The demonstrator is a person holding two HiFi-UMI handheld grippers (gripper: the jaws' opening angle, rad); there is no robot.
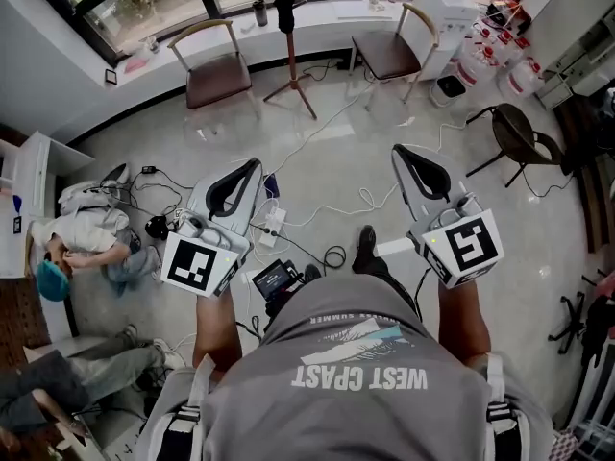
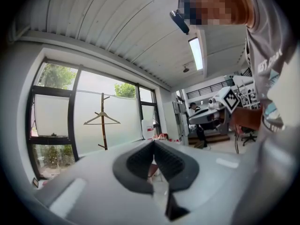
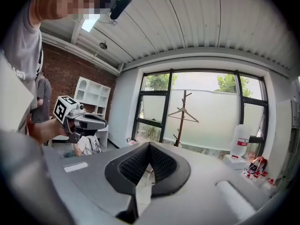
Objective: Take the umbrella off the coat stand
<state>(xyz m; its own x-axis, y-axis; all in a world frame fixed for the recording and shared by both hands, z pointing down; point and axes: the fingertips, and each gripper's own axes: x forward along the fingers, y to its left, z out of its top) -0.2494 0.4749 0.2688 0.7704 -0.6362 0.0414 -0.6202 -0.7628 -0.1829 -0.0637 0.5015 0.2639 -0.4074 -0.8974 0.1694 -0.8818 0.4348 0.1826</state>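
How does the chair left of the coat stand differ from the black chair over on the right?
The left chair has a brown seat and a pale curved wooden frame; the black chair is dark all over. The left chair stands close beside the coat stand; the black chair stands well off to its right. Both are upright with nobody seated.

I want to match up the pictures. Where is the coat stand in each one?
Head view: the coat stand is at the top edge, a little left of the middle.
Left gripper view: it stands left of the middle, above the fingers.
Right gripper view: it stands a little right of the middle, above the fingers.
Shared landmark: the big window right behind it.
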